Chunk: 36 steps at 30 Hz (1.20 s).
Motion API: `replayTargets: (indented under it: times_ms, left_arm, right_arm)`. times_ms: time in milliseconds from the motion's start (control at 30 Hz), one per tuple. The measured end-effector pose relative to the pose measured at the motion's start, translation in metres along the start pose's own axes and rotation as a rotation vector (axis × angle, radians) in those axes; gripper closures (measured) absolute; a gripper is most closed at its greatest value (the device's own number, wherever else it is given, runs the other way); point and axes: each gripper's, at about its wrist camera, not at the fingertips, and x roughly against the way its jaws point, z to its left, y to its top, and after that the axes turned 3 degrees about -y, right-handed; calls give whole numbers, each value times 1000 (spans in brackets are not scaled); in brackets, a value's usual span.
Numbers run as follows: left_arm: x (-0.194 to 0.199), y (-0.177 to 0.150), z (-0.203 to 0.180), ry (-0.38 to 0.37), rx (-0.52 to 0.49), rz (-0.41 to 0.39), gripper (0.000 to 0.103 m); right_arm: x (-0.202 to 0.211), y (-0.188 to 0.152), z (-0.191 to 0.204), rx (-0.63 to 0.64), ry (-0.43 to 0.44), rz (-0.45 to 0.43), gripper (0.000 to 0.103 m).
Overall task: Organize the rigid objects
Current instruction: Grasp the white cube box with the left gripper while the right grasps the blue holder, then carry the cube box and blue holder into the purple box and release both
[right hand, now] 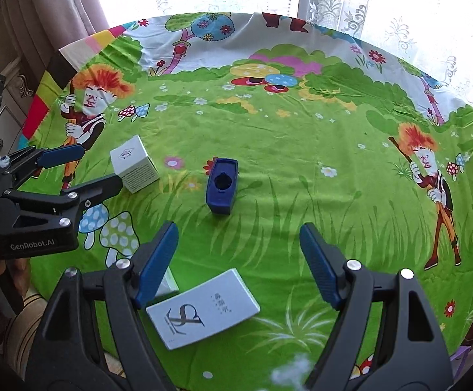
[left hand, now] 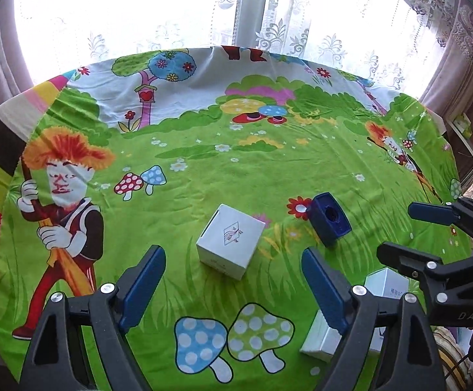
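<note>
left gripper (left hand: 233,285) hanging open, holding nothing | right gripper (right hand: 238,260) hanging open, holding nothing | blue case (right hand: 221,185) lying on tablecloth (right hand: 301,150), its hollow empty | white box (left hand: 229,241) sitting beside it | flat box (right hand: 203,308) lying nearest

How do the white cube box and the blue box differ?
The white cube box is white and printed; the blue box is dark blue and plain. The white cube box is closed; the blue box shows a round hollow on top. Both rest on the green tablecloth, untouched by either gripper.
</note>
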Motion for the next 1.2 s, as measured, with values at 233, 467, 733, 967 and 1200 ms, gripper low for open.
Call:
replayTargets:
  times_ms: [233, 467, 733, 967, 1200]
  left_arm:
    - [-28, 8, 9, -35, -13, 47, 34]
    - [-37, 3, 17, -59, 16, 66, 54]
    - [-28, -4, 22, -69, 77, 48, 54]
    - [-3, -11, 10, -47, 69, 16, 54]
    - [35, -21, -12, -52, 62, -34, 54]
  right_arm:
    - [-41, 15, 10, 12, 14, 43, 25]
    - [-71, 18, 19, 39, 2, 90, 56]
    - [-64, 17, 21, 49, -10, 60, 73]
    - [-34, 8, 24, 54, -23, 11, 73]
    - [6, -18, 27, 49, -29, -37, 73]
